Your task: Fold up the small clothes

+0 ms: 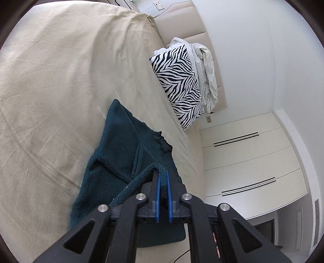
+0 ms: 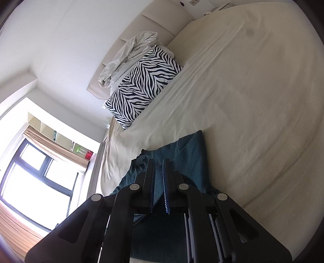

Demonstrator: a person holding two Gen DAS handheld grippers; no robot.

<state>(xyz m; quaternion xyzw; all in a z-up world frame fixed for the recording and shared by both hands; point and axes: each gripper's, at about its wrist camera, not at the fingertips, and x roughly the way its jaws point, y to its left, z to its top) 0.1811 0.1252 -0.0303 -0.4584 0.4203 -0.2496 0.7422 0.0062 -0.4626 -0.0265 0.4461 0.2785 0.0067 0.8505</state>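
A dark teal knitted sweater (image 1: 121,145) lies on the cream bedsheet (image 1: 50,81), partly lifted toward the camera. My left gripper (image 1: 163,173) is shut on its ribbed edge, which loops over the blue-padded fingertips. In the right wrist view the same teal sweater (image 2: 190,153) hangs from my right gripper (image 2: 159,161), which is shut on a fold of the knit between its fingers. The rest of the garment trails down under both grippers and is hidden by their black frames.
A zebra-print pillow (image 1: 178,85) and a crumpled white cloth (image 1: 206,72) lean on the padded headboard (image 2: 154,18). White cupboards (image 1: 243,153) stand beside the bed. A bright window (image 2: 34,178) with a tan blind is at the left of the right wrist view.
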